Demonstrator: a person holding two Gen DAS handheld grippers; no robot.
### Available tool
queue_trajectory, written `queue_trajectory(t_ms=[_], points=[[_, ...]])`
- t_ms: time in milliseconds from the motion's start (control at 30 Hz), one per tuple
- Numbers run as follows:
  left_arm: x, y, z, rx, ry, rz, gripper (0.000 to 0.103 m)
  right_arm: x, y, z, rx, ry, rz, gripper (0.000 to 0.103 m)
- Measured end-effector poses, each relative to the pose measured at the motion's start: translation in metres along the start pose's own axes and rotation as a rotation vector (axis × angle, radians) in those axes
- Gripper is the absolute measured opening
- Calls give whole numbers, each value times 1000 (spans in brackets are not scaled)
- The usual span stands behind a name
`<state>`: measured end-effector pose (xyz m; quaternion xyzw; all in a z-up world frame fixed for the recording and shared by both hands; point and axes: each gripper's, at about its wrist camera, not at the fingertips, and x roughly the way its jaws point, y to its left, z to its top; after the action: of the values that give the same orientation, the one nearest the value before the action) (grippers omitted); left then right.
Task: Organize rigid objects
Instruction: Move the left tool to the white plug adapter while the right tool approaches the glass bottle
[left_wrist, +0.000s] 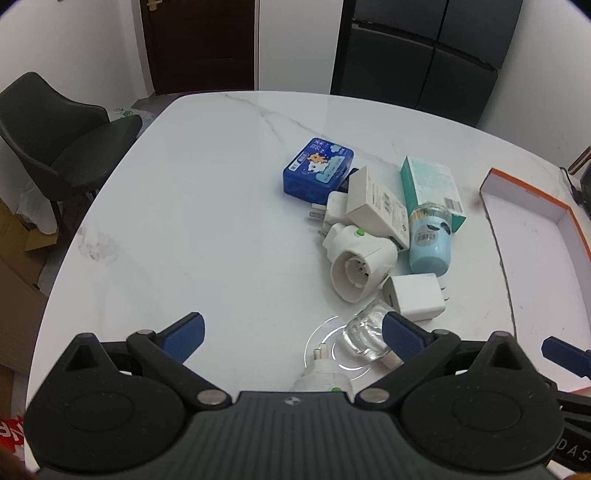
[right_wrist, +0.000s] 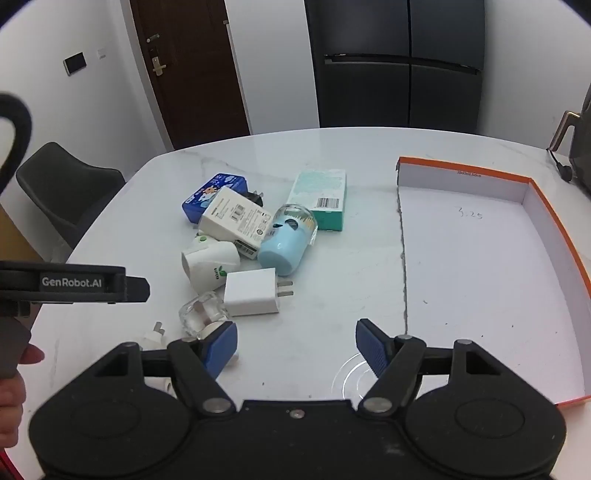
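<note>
A pile of small objects lies on the white marble table (left_wrist: 207, 221): a blue tin (left_wrist: 318, 168), a teal box (left_wrist: 430, 184), a white box (left_wrist: 376, 205), a light-blue jar (left_wrist: 430, 240), a white plug-in socket (left_wrist: 360, 264), a white charger (left_wrist: 415, 295) and a clear bottle with a white plug (left_wrist: 364, 338). My left gripper (left_wrist: 293, 334) is open and empty, its right finger beside the clear bottle. My right gripper (right_wrist: 297, 347) is open and empty over bare table, between the charger (right_wrist: 253, 291) and the orange-rimmed box lid (right_wrist: 480, 266).
The shallow white lid with orange rim (left_wrist: 532, 218) lies at the table's right side. A dark chair (left_wrist: 62, 147) stands at the left, cardboard boxes (left_wrist: 18, 240) on the floor beyond. A door and a dark fridge (right_wrist: 399, 66) are behind the table.
</note>
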<state>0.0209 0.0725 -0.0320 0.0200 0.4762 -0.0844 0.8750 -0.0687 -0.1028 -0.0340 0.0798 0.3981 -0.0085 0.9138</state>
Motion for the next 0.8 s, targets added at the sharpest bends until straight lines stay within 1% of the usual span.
queue_trajectory(t_ms=[167, 267, 500, 533, 633, 667, 733, 767, 800], points=[[1, 15, 0, -39, 8, -5, 103, 2, 6, -4, -11, 12, 6, 83], [-2, 17, -4, -48, 15, -7, 103, 4, 11, -8, -25, 21, 10, 83], [-4, 11, -22, -32, 45, -13, 103, 13, 20, -15, -60, 28, 34, 83], [-4, 9, -24, -30, 47, -11, 103, 11, 20, -14, -56, 59, 33, 83], [-5, 4, -30, -26, 55, -8, 103, 9, 18, -14, -52, 75, 54, 83], [-6, 3, -32, -26, 54, -4, 103, 7, 17, -12, -42, 95, 71, 83], [-8, 1, -35, -29, 54, 4, 103, 4, 15, -13, -42, 95, 92, 83], [-8, 0, -36, -32, 56, 4, 103, 1, 14, -12, -38, 114, 103, 83], [-8, -1, -37, -35, 56, 6, 103, 0, 13, -12, -44, 106, 107, 83]])
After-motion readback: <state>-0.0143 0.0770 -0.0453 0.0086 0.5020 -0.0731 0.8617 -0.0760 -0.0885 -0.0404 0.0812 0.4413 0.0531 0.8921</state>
